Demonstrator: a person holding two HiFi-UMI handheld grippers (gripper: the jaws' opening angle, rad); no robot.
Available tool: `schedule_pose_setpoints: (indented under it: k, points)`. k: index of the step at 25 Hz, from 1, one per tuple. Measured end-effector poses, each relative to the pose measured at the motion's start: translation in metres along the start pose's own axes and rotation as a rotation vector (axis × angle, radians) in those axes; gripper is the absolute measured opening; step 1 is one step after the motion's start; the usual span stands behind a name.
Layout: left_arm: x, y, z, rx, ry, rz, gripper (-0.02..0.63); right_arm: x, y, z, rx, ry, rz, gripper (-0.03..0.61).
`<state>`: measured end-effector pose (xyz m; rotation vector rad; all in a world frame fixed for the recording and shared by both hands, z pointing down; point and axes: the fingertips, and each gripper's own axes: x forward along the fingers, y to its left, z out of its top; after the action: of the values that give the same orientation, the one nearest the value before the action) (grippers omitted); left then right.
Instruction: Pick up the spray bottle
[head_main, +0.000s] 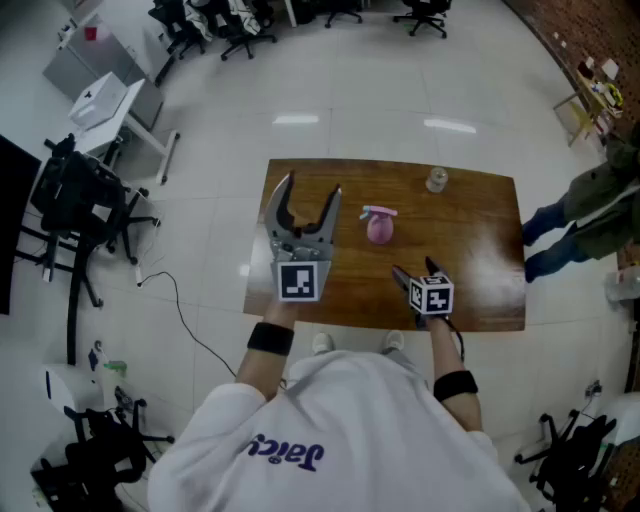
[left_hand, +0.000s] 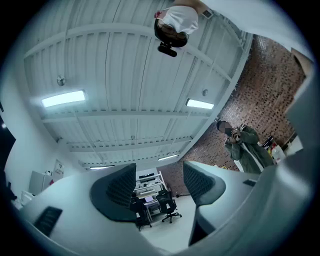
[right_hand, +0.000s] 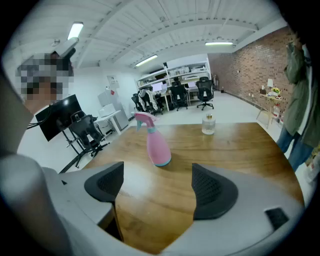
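two hand-held grippers were over a brown wooden desk (head_main: 480, 270). furthest left, the left hand-held gripper (head_main: 311, 187) was above the desk's left part and tipped upward. its jaws were spread wide with nothing between them. its own camera looked past those jaws at a ribbed white ceiling (left_hand: 125, 65) and, far off, black office chairs (left_hand: 167, 202).

next came the pink spray bottle (head_main: 380, 226), upright near the middle of the desk and touching neither gripper. it had a teal collar, and its trigger head pointed left.

right of it and nearer the person, the right hand-held gripper (head_main: 413, 268) slanted down toward the desk's front part. its jaws were wide apart, with only bare wood between the pads. in the right gripper view the bottle stood beyond the jaws, a little left of the gap's centre and clear of both.

further right, a small clear bottle (head_main: 436, 180) sat near the far edge. a person in a green jacket (head_main: 605, 200) stood just off the desk's right end.
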<state>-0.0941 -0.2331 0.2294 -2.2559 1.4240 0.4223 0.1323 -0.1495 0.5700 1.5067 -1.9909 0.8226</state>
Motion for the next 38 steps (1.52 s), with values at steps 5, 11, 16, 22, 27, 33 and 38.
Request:
schedule_pose_setpoints:
  k: [5, 11, 16, 22, 27, 33, 38]
  points:
    - [0.003, 0.007, -0.013, 0.004, 0.026, -0.001, 0.278, 0.001, -0.003, 0.026, -0.046, -0.105, 0.013, 0.439]
    - [-0.003, 0.009, -0.027, -0.012, 0.059, 0.005, 0.278, 0.011, -0.003, 0.043, -0.061, -0.196, 0.085, 0.437]
    - [-0.058, -0.043, -0.076, 0.017, 0.098, -0.017, 0.278, 0.051, -0.016, -0.019, -0.116, -0.242, 0.144, 0.437]
    - [-0.090, -0.064, -0.119, 0.040, 0.118, -0.002, 0.278, 0.117, -0.023, -0.062, -0.150, -0.249, 0.190, 0.437]
    - [-0.132, -0.090, -0.149, 0.068, 0.134, -0.007, 0.278, 0.159, -0.021, -0.107, -0.132, -0.275, 0.226, 0.437]
    - [-0.132, -0.084, -0.159, 0.073, 0.148, 0.009, 0.278, 0.192, -0.022, -0.097, -0.131, -0.294, 0.233, 0.437]
    - [-0.135, -0.079, -0.160, 0.074, 0.160, 0.016, 0.278, 0.202, -0.023, -0.088, -0.128, -0.311, 0.214, 0.422]
